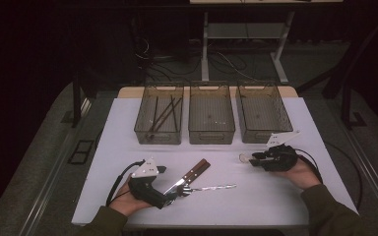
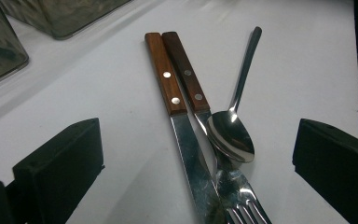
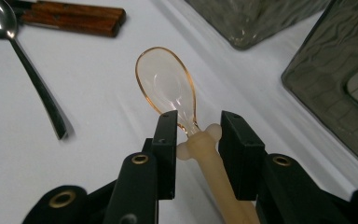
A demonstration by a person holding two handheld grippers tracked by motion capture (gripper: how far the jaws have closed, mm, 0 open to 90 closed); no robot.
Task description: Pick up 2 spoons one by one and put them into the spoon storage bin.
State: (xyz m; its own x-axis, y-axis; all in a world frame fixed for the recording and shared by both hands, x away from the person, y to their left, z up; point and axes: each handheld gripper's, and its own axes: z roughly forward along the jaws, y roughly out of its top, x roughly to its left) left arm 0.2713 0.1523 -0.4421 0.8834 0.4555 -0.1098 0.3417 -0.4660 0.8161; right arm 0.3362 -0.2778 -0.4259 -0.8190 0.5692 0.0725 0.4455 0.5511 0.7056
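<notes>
1. Right gripper (image 3: 196, 128) has a translucent plastic spoon (image 3: 168, 86) between its jaws. They sit narrow, either side of the neck where bowl meets pale handle; the handle runs back between them. Reads as a grip on the stiffest, thickest part, so the spoon shouldn't swing.

2. In the high view that spoon (image 1: 245, 158) sticks out left of the right gripper (image 1: 252, 158), at the table's right, just in front of the right bin (image 1: 265, 112). Whether it rests on the white table (image 1: 128, 128) or is lifted, I can't tell.

3. Three mesh bins stand in a row at the far edge. Left bin (image 1: 159, 114) holds chopsticks; middle bin (image 1: 211, 114) and the right one look empty. Likely one bin per utensil type, so the spoon probably goes to one of those two.

4. Left gripper (image 1: 173, 194) lies low at the near left, jaws wide apart, holding nothing. It points at the remaining pile.

5. Pile: knife (image 2: 179, 116) and fork (image 2: 200, 107), wooden handles side by side, metal spoon (image 2: 235, 121) lying across the fork. Spoon is on top, so it looks the easiest pick next.
</notes>
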